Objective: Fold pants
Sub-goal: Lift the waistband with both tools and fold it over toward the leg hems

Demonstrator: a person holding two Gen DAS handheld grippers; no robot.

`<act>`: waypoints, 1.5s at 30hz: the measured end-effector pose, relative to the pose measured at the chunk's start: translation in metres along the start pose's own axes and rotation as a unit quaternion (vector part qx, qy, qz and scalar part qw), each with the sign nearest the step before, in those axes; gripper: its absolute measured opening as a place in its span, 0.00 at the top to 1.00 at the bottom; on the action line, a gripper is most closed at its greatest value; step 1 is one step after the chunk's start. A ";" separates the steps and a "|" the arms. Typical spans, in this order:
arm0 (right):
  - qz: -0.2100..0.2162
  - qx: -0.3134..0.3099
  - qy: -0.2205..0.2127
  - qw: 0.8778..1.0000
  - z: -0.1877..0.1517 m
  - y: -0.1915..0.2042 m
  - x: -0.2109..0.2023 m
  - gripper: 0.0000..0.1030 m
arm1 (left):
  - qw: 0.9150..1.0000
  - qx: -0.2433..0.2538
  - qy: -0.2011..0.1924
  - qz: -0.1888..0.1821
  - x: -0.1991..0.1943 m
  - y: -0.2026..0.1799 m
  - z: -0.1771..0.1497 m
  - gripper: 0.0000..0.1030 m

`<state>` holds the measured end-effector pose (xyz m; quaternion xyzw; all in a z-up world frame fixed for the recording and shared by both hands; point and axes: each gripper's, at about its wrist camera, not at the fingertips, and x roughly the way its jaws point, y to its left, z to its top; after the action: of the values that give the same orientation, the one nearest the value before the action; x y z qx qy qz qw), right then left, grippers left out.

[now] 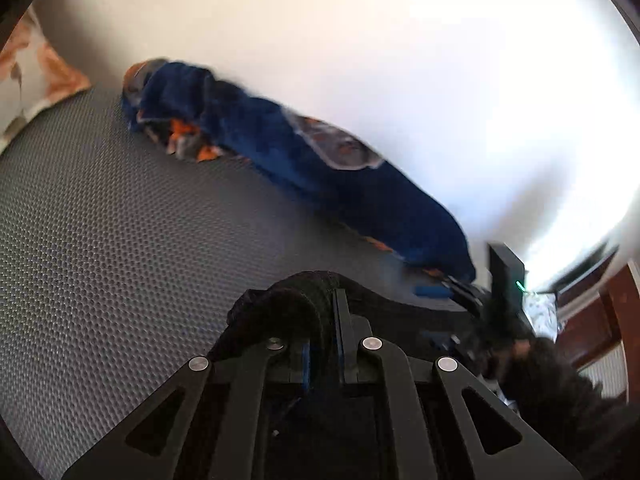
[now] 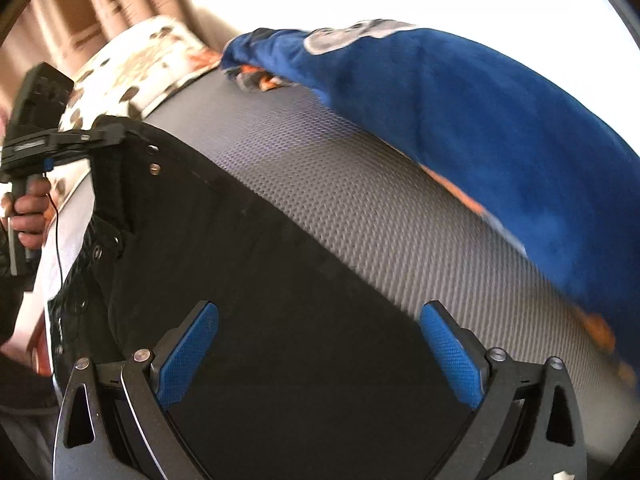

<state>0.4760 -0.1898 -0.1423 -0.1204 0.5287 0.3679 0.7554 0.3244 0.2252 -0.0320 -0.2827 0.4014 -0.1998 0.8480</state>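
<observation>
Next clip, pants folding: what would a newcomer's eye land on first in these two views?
Probably the bright blue blanket with orange patches, bunched along the far edge of the grey textured mat. Next, the black pants spread on the mat's near side: the left gripper has its jaws shut on a bunched edge, while the right gripper hangs open above them.

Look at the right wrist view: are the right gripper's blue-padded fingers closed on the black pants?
No. The right gripper has its blue pads spread wide apart above the black pants, gripping nothing.
</observation>
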 end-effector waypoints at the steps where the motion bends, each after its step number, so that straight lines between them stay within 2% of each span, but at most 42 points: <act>1: 0.012 -0.013 0.008 1.000 0.008 -0.001 0.002 0.02 | 1.000 0.006 -0.002 -0.005 -0.007 -0.004 -0.002 0.92; 4: 0.049 -0.051 0.045 0.996 0.025 -0.004 0.016 0.02 | 1.000 0.015 -0.009 -0.018 -0.020 -0.010 -0.010 0.92; 5: 0.062 -0.066 0.062 0.994 0.030 -0.004 0.022 0.07 | 1.000 0.016 -0.012 -0.021 -0.021 -0.014 -0.012 0.92; 9: 0.093 -0.108 0.108 0.984 0.039 -0.004 0.039 0.10 | 0.999 0.014 -0.023 -0.029 -0.029 -0.015 -0.023 0.92; 13: 0.122 -0.116 0.137 0.976 0.038 -0.013 0.048 0.31 | 0.999 0.002 -0.028 -0.029 -0.036 -0.017 -0.027 0.92; 16: 0.130 -0.114 0.150 0.974 0.032 -0.024 0.050 0.32 | 0.999 0.001 -0.028 -0.023 -0.039 -0.017 -0.029 0.92; 18: 0.130 -0.114 0.157 0.972 0.024 -0.030 0.048 0.39 | 0.999 0.002 -0.028 -0.020 -0.040 -0.019 -0.030 0.92; 20: 0.131 -0.109 0.163 0.972 0.015 -0.037 0.045 0.51 | 1.000 0.001 -0.025 -0.018 -0.036 -0.017 -0.029 0.92; 21: 0.129 -0.106 0.165 0.972 0.010 -0.042 0.043 0.53 | 1.000 0.000 -0.025 -0.017 -0.035 -0.017 -0.029 0.92; 23: 0.121 -0.102 0.164 0.974 0.002 -0.049 0.038 0.64 | 1.000 -0.005 -0.023 -0.014 -0.031 -0.014 -0.028 0.92; 25: 0.104 -0.095 0.168 0.976 -0.007 -0.057 0.033 0.66 | 1.000 -0.010 -0.019 -0.012 -0.025 -0.010 -0.025 0.92; 29: 0.071 -0.076 0.168 0.980 -0.021 -0.067 0.025 0.83 | 1.000 -0.003 -0.015 0.001 -0.014 -0.006 -0.020 0.92; 34: 0.003 -0.074 0.159 0.985 -0.035 -0.070 0.015 0.84 | 1.000 -0.017 -0.009 0.005 -0.007 0.002 -0.017 0.91; 37: -0.011 -0.050 0.145 0.988 -0.040 -0.072 0.009 0.87 | 1.000 -0.014 -0.005 0.023 -0.004 -0.001 -0.016 0.91; 40: -0.041 -0.053 0.129 0.989 -0.044 -0.061 -0.001 0.91 | 0.999 -0.005 -0.002 0.039 -0.004 -0.006 -0.015 0.91; 45: -0.069 -0.029 0.087 0.993 -0.053 -0.045 -0.031 0.93 | 0.999 0.006 0.003 0.049 -0.016 -0.012 -0.022 0.91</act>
<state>0.4641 -0.2651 -0.1457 -0.2101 0.5719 0.3187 0.7261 0.2962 0.2182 -0.0261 -0.2577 0.4157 -0.1612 0.8572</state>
